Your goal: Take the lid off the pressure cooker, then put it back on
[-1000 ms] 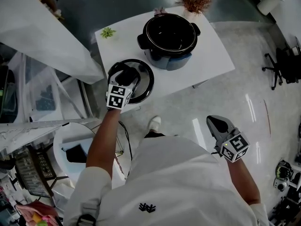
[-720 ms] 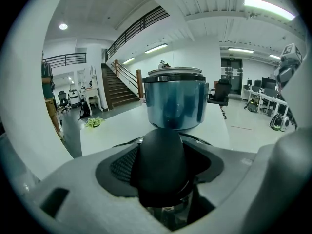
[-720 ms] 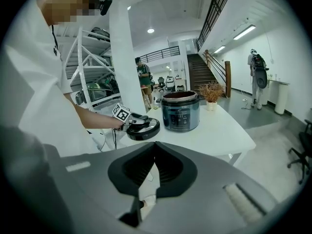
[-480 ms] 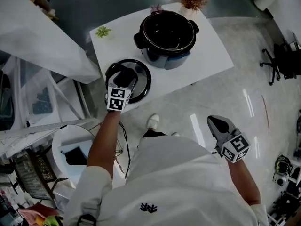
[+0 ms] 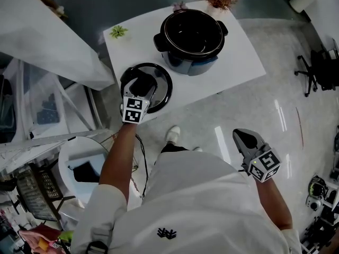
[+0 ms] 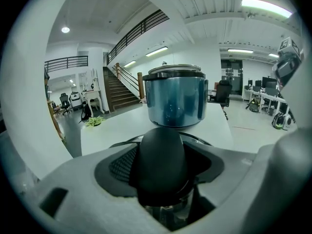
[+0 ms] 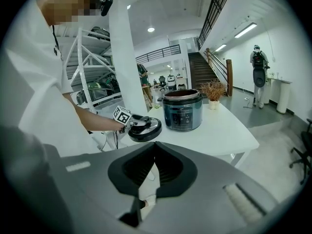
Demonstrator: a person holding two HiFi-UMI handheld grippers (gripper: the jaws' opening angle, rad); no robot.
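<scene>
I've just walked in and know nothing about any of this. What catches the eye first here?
The pressure cooker stands open and lidless on the white table, its dark inside showing. At the table's near left corner, the left gripper is clamped on the knob of the black lid. The right gripper hangs shut and empty over the floor, well away from the table.

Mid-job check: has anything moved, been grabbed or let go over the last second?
Nothing visibly changed; only the head camera shifted slightly. The left gripper still has its jaws clamped on the knob of the lid at the near left corner of the table. The pressure cooker stands open, and the right gripper stays shut and empty beside the person.
</scene>
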